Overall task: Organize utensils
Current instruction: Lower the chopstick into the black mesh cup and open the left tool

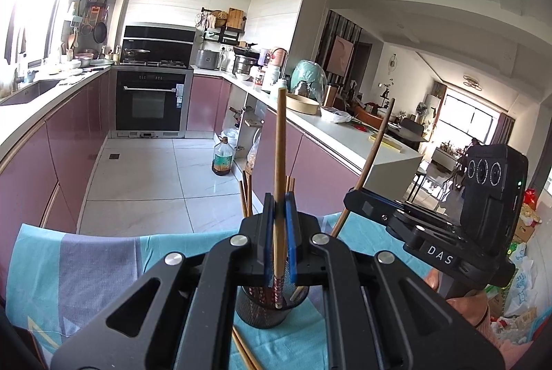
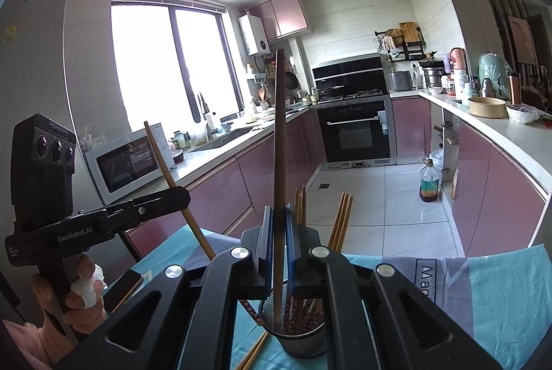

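Note:
My left gripper (image 1: 280,207) is shut on a wooden chopstick (image 1: 280,142), held upright with its patterned lower end over a black mesh holder (image 1: 265,309). My right gripper (image 2: 278,221) is shut on a second chopstick (image 2: 279,128), its lower end inside the same holder (image 2: 296,339). Several chopsticks (image 2: 339,221) stand in the holder. Each gripper shows in the other's view, the right one (image 1: 355,197) beside the left, the left one (image 2: 179,194) at the left. Loose chopsticks (image 1: 243,349) lie on the teal cloth (image 1: 103,266).
The holder stands on a cloth-covered table at the edge of a kitchen. Pink cabinets run along both sides, an oven (image 1: 150,100) at the far end. An oil bottle (image 1: 222,159) stands on the tiled floor. A microwave (image 2: 127,163) sits on the left counter.

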Available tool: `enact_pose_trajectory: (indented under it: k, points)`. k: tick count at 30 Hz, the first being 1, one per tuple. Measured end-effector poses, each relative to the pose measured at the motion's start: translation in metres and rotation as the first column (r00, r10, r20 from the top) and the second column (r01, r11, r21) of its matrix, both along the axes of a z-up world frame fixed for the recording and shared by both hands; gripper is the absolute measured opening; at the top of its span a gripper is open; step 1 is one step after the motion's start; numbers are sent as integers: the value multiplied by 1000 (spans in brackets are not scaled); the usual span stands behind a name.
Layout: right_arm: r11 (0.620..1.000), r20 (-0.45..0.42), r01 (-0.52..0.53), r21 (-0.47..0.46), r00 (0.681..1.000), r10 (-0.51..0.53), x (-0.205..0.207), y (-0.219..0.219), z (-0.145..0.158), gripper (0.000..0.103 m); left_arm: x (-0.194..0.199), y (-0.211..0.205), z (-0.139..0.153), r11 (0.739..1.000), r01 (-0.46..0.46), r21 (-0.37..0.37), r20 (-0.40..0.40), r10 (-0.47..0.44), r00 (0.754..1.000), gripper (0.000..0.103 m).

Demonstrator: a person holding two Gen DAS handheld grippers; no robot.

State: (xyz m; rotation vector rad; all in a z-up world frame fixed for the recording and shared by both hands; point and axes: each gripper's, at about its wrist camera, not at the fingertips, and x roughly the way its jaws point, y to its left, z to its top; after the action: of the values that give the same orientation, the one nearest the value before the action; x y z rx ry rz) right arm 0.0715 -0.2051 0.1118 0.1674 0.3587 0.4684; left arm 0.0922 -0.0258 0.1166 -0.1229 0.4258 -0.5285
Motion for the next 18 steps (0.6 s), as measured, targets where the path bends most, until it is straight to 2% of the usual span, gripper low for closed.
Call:
enact_pose_trajectory:
  k: [8,18]
  points:
    - [999,-21,38,-23,999,-39,11,3,-13,5,15,-11,-14,999,1,46,-43,1,999,7]
    - [998,-122,34,-55,992,-40,30,11,-43,5,24,-20,-34,992,40,119,-128,-25,991,7]
